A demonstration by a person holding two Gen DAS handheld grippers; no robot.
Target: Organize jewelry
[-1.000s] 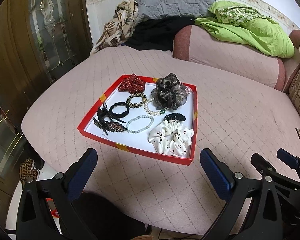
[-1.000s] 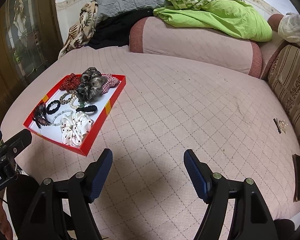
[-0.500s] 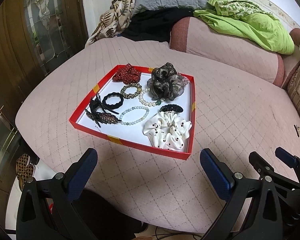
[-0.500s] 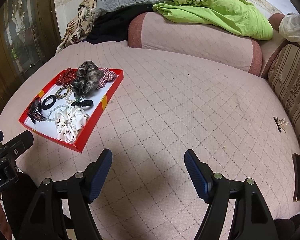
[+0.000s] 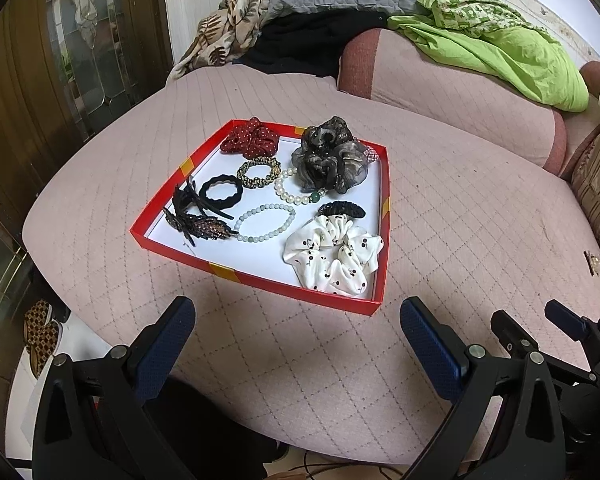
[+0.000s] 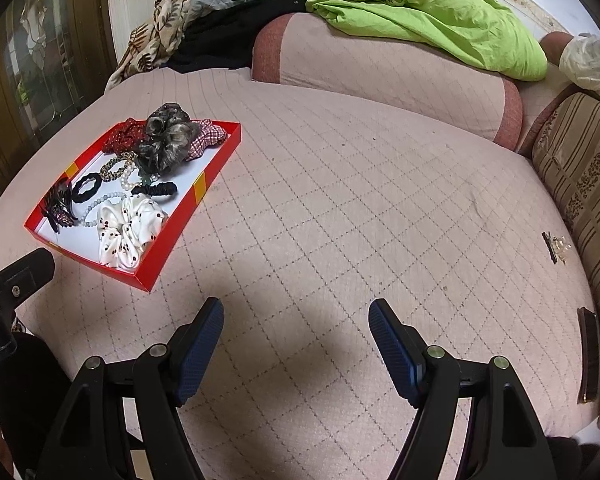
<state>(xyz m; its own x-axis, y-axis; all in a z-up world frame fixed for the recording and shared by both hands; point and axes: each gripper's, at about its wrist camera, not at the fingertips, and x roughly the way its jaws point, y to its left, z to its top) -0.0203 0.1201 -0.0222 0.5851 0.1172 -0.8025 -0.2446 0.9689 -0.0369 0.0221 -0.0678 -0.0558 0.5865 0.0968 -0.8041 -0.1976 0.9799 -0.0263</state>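
Note:
A red tray (image 5: 256, 278) with a white floor lies on the pink quilted bed; it also shows in the right wrist view (image 6: 216, 170). It holds a white dotted scrunchie (image 5: 334, 258), a grey scrunchie (image 5: 330, 154), a red dotted scrunchie (image 5: 252, 142), a black hair tie (image 5: 221, 190), bead bracelets (image 5: 266, 222) and dark hair clips (image 5: 198, 218). My left gripper (image 5: 298, 334) is open and empty, just short of the tray's near edge. My right gripper (image 6: 294, 338) is open and empty over bare bedcover, right of the tray.
A small clip (image 6: 556, 246) lies alone near the bed's right edge by a striped cushion (image 6: 584, 184). A long pink bolster (image 6: 380, 68) with a green blanket (image 6: 432, 20) and a pile of clothes (image 5: 300, 12) lies at the back. A wooden door (image 5: 40, 80) stands left.
Both grippers have moved forward towards the tray, so it looks larger and lower in the left view. Both stayed open. Nothing in the tray has moved.

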